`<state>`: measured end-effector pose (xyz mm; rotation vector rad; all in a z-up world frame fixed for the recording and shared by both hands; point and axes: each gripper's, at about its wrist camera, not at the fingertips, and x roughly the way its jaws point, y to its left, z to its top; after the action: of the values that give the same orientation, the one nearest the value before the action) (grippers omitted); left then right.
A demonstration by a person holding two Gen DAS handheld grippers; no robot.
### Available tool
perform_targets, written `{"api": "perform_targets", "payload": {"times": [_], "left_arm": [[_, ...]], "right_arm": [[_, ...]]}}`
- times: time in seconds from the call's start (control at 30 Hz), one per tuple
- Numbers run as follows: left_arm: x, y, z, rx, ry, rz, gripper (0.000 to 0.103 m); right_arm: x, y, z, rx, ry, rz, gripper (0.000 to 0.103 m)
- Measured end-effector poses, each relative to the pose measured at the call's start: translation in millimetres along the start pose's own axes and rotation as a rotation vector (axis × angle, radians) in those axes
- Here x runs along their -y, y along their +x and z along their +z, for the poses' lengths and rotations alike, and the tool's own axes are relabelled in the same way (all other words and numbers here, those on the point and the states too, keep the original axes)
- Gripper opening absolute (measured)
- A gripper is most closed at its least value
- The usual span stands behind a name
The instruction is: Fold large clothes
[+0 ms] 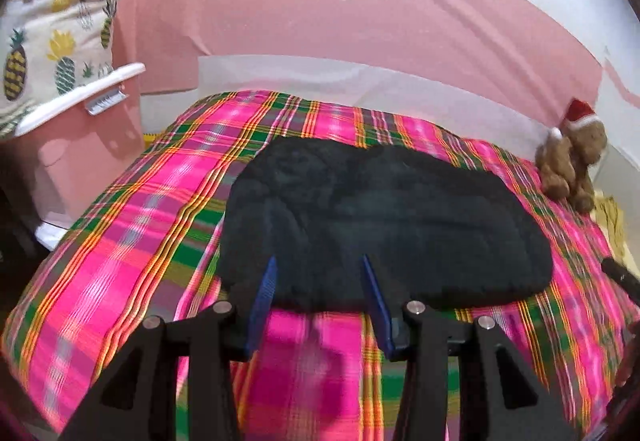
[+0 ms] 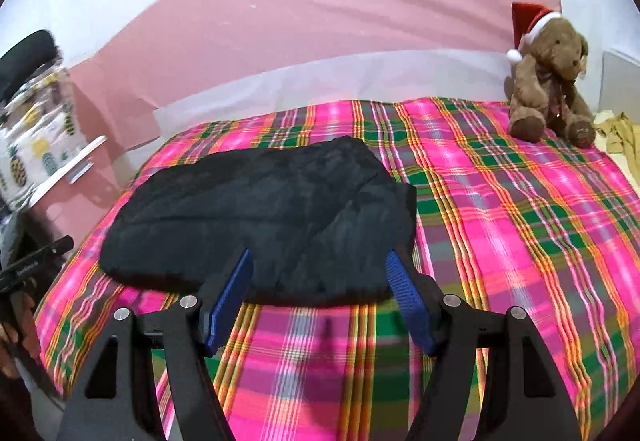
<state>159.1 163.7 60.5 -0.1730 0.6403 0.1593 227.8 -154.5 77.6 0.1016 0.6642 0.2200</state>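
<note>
On plaid bed (image 2: 500,209) | black garment (image 2: 260,209) folded, long axis left-right | tongs spread

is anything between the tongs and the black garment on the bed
Nothing visible. Both the left tongs and right tongs hang open at the near edge of the black garment, with only bare plaid sheet below. The teddy bear sits far off at the back corner.

A black garment (image 1: 376,217) lies folded into a rough oblong on a bed covered with a pink, green and orange plaid sheet (image 1: 132,225). The left gripper (image 1: 320,265) hovers over the garment's near edge, jaws parted and empty. A brown teddy bear (image 1: 572,165) in a red Santa hat sits at the bed's far right corner. A pineapple-print bag (image 1: 52,41) stands at left.
</note>
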Motion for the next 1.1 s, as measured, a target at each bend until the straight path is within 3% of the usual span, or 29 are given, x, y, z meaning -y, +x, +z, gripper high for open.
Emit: {"api": "perform_targets", "payload": {"times": [0.27, 0.47, 0.63, 1.1], "left_arm": [[37.0, -81.2, -61.7, 0.022, 0.025, -0.013, 0.046], [49.3, -103.4, -99.5, -0.029, 0.011, -0.03, 0.046], [60.0, -113.3, -121.2, -0.066, 0.015, -0.045, 0.046], [63.2, -93.5, -124.0, -0.116, 0.02, -0.021, 0.046]], "right_arm": [[-15.6, -65.2, -50.2, 0.006, -0.052, -0.01, 0.069], [-29.5, -99.1, -83.7, 0.002, -0.083, -0.013, 0.069], [-43.5, -111.3, -103.4, -0.008, -0.134, -0.022, 0.069], [-56.6, -91.4, -108.5, -0.042, -0.161, -0.023, 0.069]]}}
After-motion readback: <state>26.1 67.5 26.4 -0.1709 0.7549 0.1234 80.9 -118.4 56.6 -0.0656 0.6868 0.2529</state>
